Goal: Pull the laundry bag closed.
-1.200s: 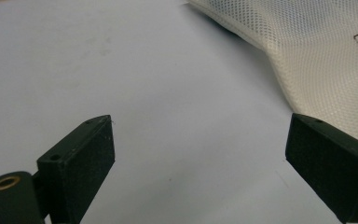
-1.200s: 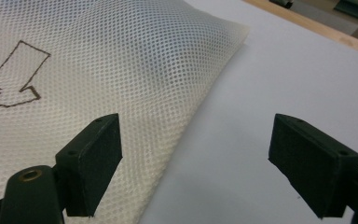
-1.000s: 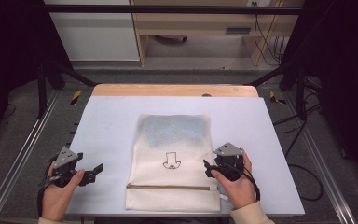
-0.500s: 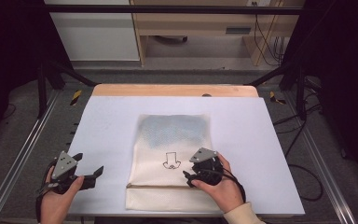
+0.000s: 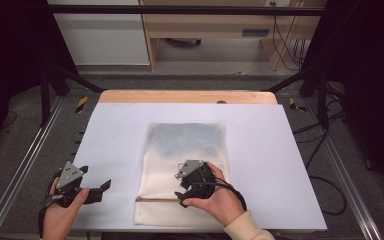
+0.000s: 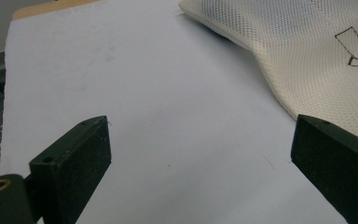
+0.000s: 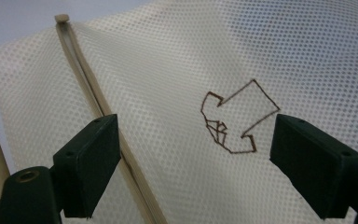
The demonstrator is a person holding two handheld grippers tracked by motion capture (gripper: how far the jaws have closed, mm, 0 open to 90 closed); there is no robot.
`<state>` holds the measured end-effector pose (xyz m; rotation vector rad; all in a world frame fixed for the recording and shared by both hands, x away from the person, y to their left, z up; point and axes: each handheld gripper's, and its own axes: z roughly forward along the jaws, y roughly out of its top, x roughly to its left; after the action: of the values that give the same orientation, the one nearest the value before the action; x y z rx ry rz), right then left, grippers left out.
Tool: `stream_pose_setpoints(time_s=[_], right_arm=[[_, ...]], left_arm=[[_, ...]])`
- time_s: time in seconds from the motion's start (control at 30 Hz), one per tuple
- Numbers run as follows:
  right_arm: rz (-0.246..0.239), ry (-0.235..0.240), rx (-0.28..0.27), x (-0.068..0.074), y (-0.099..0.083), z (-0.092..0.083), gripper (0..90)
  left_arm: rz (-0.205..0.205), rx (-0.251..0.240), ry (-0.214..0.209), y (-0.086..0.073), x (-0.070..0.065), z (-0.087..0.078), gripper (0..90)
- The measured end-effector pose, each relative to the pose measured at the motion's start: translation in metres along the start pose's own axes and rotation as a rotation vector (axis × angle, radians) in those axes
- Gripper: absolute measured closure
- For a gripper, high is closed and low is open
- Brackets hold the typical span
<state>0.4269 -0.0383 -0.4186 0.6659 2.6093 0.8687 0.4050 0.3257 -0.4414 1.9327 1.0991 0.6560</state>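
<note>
The bench has a smooth pale-blue top with a wooden strip along its far edge, and wide bare surface on both sides of the bag. A cream mesh bag lies flat at the middle, its short end reaching the near edge; a zipper band crosses near that end and a brown outlined arrow marks the weave. The right gripper hovers over the zipper, fingers apart. The left gripper sits near the near-left corner, fingers apart, beside the bag's edge.
</note>
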Motion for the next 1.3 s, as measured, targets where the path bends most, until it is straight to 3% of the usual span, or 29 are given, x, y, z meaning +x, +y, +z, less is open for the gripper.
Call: stream_pose_setpoints(time_s=[0.1,0.3,0.47,0.6,0.83,1.07,1.3], right_arm=[[-0.052,0.017,0.034,0.005,0.012,0.008,20.0],[-0.090,0.040,0.037,0.014,0.029,0.011,27.3],[-0.093,0.048,0.050,0.019,0.039,0.012,30.1],[-0.117,0.072,0.051,0.024,0.047,0.013,36.1],[-0.148,0.120,0.041,0.031,0.060,0.016,49.9],[-0.166,0.157,0.045,0.038,0.070,0.020,55.9],[-0.198,0.220,0.040,0.045,0.080,0.033,63.2]], left_arm=[[-0.007,-0.001,0.020,-0.001,0.002,-0.001,4.5],[-0.025,-0.006,0.036,-0.002,0.008,-0.005,4.8],[-0.072,-0.023,0.006,-0.004,0.010,-0.006,5.0],[-0.059,-0.021,0.023,-0.004,0.010,-0.007,5.0],[-0.092,-0.022,0.048,-0.008,0.015,-0.012,5.0],[-0.126,-0.032,0.075,-0.012,0.018,-0.017,5.1],[-0.088,-0.023,0.045,-0.007,0.019,-0.010,5.2]])
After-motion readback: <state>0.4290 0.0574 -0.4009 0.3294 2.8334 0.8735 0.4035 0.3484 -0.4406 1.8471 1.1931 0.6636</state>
